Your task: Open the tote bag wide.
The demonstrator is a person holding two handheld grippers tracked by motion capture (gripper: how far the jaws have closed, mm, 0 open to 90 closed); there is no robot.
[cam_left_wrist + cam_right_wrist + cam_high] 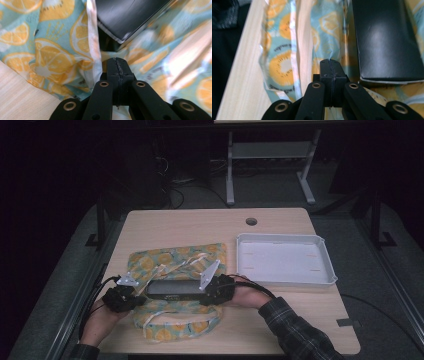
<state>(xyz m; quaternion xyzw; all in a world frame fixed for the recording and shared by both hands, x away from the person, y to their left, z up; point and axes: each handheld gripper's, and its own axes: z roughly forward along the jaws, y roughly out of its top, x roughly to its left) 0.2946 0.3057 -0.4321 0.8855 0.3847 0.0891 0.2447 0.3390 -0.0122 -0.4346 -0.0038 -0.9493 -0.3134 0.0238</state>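
Cloth [175,260] printed with lemons is lying on the surface [190,225], a black box [175,289] resting on it. Left tool [119,298] and right tool [218,290] are sitting closed at the box's ends; whether fabric is pinched is unclear. Wrapping looks barely begun; white tray [283,279] is sitting empty.

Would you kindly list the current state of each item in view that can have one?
Left gripper: jaws shut, at the cloth's edge; whether cloth is pinched cannot be told.
Right gripper: jaws shut, beside the box; a grip on cloth cannot be told.
Lemon-print cloth: spread on the table, partly rumpled.
Black box: closed, lying flat on the cloth.
White tray: empty, upright.
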